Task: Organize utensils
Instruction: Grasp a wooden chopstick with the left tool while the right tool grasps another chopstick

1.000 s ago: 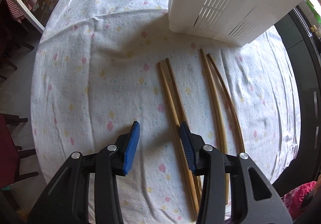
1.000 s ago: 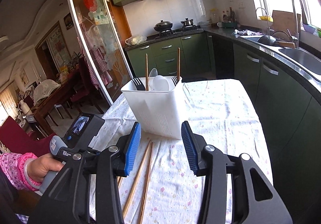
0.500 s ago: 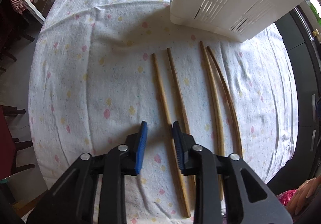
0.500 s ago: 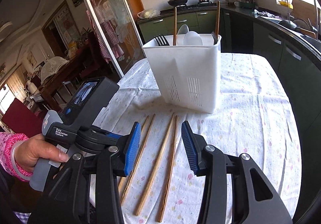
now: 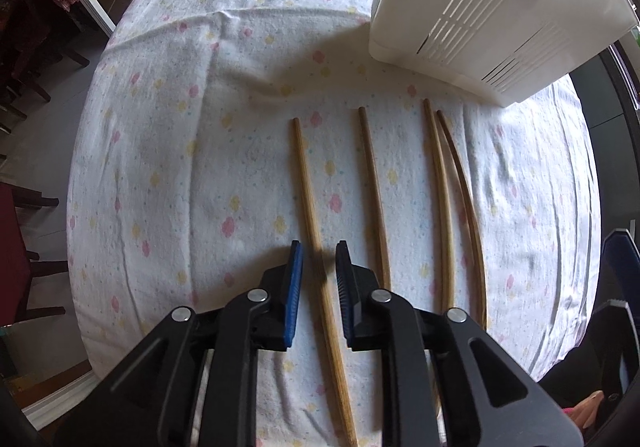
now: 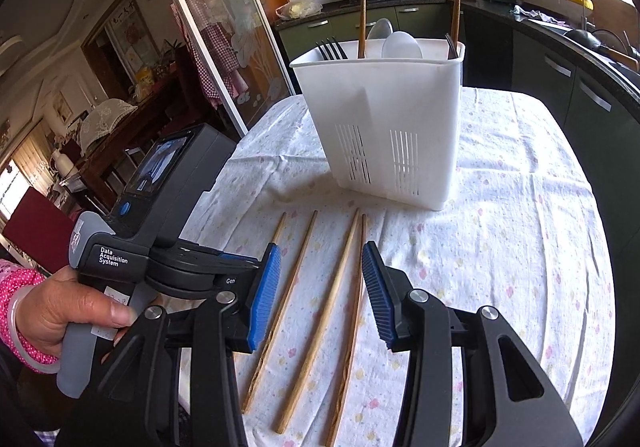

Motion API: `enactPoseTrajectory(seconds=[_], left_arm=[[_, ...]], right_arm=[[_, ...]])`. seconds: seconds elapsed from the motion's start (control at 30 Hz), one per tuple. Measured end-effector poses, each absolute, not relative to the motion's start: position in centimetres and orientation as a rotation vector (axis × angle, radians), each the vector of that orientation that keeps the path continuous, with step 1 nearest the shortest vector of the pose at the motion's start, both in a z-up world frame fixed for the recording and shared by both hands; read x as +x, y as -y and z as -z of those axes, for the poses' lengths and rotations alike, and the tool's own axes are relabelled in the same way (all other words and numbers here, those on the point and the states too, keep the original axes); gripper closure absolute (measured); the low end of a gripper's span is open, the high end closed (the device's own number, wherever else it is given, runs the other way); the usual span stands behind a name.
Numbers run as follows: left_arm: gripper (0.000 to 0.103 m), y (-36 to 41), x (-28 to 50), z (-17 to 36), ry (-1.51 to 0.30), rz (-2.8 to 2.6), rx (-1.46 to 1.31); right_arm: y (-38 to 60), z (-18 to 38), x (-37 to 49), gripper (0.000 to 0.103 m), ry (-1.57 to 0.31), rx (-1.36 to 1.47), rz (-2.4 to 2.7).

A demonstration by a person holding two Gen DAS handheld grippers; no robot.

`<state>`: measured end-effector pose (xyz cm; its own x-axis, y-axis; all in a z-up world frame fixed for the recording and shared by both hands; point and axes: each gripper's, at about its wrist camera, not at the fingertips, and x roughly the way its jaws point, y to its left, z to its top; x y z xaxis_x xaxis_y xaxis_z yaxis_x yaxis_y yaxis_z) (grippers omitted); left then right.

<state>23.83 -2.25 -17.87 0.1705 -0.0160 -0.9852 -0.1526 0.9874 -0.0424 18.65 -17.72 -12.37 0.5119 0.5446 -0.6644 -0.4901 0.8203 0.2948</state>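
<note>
Several wooden chopsticks lie side by side on the floral tablecloth (image 5: 192, 151). My left gripper (image 5: 319, 249) is low over the table with its jaws narrowed around the leftmost chopstick (image 5: 308, 191); a small gap shows on each side. A second chopstick (image 5: 374, 191) and a touching pair (image 5: 444, 199) lie to its right. My right gripper (image 6: 320, 253) is open and empty above the chopsticks (image 6: 340, 279). The white utensil caddy (image 6: 392, 127) stands beyond them, holding forks, spoons and two upright chopsticks.
The caddy's slotted wall (image 5: 492, 7) fills the far right of the left wrist view. The left hand and its gripper body (image 6: 152, 207) sit at the left of the right wrist view. Kitchen counters (image 6: 560, 59) run along the right; table edges fall off on both sides.
My left gripper has shifted right, and its jaws have narrowed around the leftmost chopstick, which now lies apart from its neighbour. My right gripper has tilted down over the chopsticks, still open.
</note>
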Motion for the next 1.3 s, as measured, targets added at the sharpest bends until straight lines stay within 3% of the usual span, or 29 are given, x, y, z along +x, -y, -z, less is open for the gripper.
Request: enactPoseTrajectory(seconds=[0.4,0.5,0.67,1.13,1.2,1.23,1.27,1.3], left_arm=[[0.096,4.1,22.1,17.8,-1.203,-0.172,-0.124],[0.097,3.7,21.8,17.8,-1.205,-0.164,-0.119],[0.097,1.9,21.3,17.4,-1.181,-0.18,-0.088],[0.096,-0.9,20.3,17.6,-1.189,-0.126,-0.087],[0.096,-0.9,20.4,17.7,-1.185,-0.119,-0.081],[0.096,-0.8,20.3,17.6,-1.183,-0.114,-0.079],[0.096,-0.8,20.4,17.6,-1.183,-0.112,-0.081],[0.097,-0.8,20.4,17.6,-1.184,-0.107,-0.084]], right_arm=[[17.0,14.6,19.4,0.057,-0.888,0.062,-0.616],[15.1,16.0,19.8,0.065,-0.916,-0.006,-0.597],[13.0,18.9,21.4,0.07,-0.987,-0.058,-0.557],[8.8,20.6,23.3,0.072,-0.992,-0.181,-0.442],[8.8,20.6,23.1,0.076,-0.985,-0.187,-0.444],[9.0,20.6,23.3,0.081,-0.992,-0.179,-0.443],[9.3,20.5,23.5,0.094,-0.997,-0.175,-0.439],[9.6,20.5,23.7,0.094,-1.008,-0.155,-0.45]])
